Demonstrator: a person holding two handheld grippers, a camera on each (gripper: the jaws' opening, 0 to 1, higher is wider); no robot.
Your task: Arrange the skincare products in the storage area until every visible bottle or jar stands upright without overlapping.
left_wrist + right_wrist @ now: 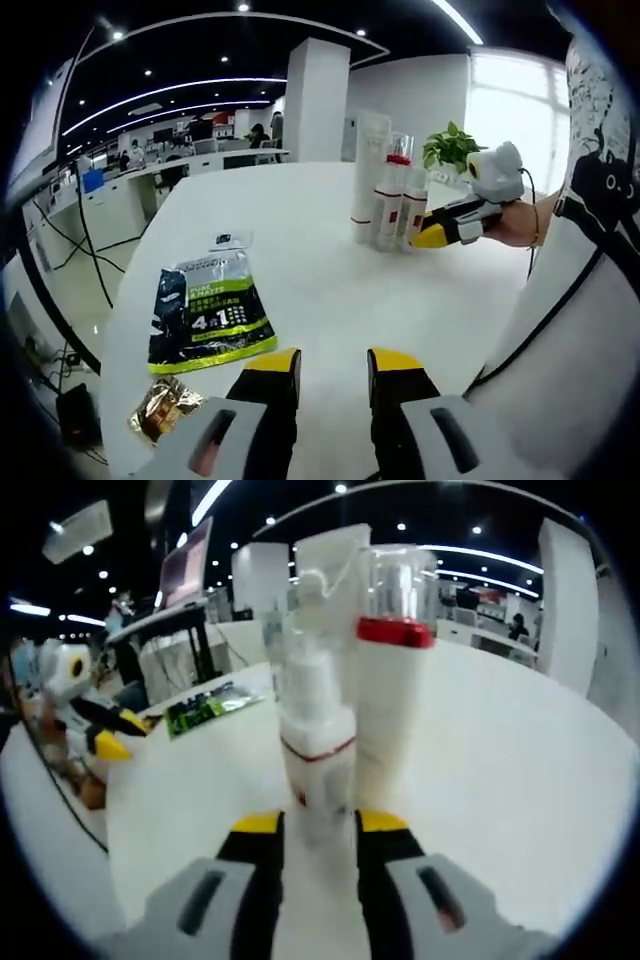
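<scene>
Your right gripper (308, 825) is at the bottle cluster: its jaws are spread around the base of the small pump bottle (318, 750), the yellow tips on either side of it. Whether the pads touch it you can't tell. In the left gripper view the same gripper (432, 237) shows at the near side of the cluster, well across the tabletop (330, 300).

Three products stand together, all upright: the small pump bottle, a taller red-collared bottle (392, 695) just beside it, and a white tube (330, 560) behind. If you grip, close low on the body, keep the jaws level, and move the bottle straight away from the red-collared one so you don't tip either. They sit so close that a sideways nudge could topple the neighbour, so leave a clear gap when you set it down.

Your left gripper (332, 365) hovers over bare tabletop with jaws apart and nothing between them. A green sachet (205, 310) lies flat near it, a small gold packet (165, 408) beside that.

Hard to read: the tube's base is hidden behind the two bottles, and the clear caps blur into the background. Labels are too small to make out.
</scene>
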